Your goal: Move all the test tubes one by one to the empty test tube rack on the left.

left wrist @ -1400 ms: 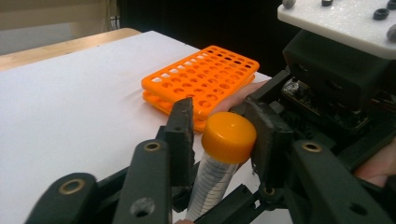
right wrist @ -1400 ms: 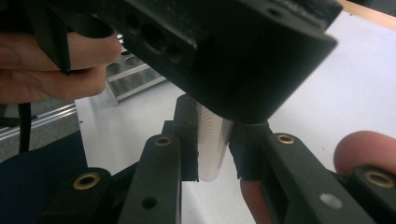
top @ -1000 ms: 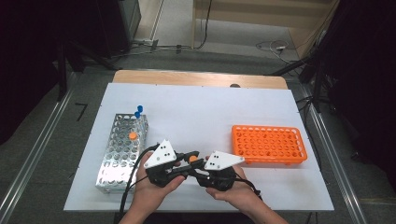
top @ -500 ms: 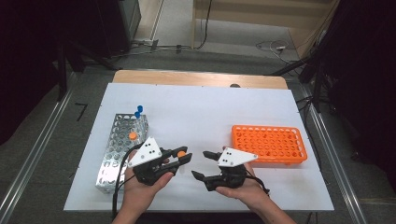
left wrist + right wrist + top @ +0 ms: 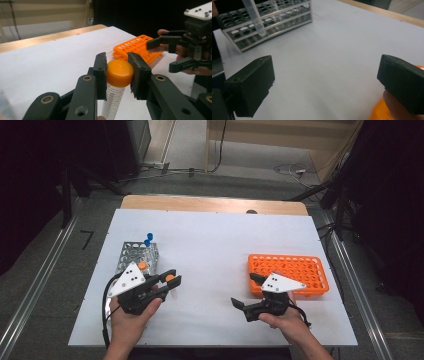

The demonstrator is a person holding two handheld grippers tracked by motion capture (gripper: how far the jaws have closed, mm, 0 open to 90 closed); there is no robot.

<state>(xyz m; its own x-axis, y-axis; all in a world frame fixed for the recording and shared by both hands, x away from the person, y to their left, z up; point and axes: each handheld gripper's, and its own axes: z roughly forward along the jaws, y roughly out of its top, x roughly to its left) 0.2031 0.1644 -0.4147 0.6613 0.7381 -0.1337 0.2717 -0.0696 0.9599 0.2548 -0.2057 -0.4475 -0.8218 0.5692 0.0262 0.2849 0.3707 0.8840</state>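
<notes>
Item — orange-capped tube. I am gripping it in my left gripper, whose pads are pressing on either side of the cap; the graduated clear body is hanging below the jaws. It is sitting just beside the metal rack, on that rack's near right side, lifted off the white table.

Item — change since a second ago. Both grippers were meeting nose to nose at the middle of the table, to the right of the metal rack; now they are standing well apart. My right gripper has just been opening its jaws, and nothing is lying between them. I am reading this as a handover completed — the tube is now riding with the left hand alone, and the right is free.

Item — right gripper. Jaws are spread wide, touching nothing; far to the right of the metal rack, just in front of the orange rack. In the right gripper view bare table is showing between the two pads.

Item — metal rack. It is carrying two blue-capped tubes at its far end and one orange-capped tube nearer me.

Item — next step, as a judgement. The held tube is probably heading for an open hole in the metal rack; tilting it upright first will matter.
</notes>
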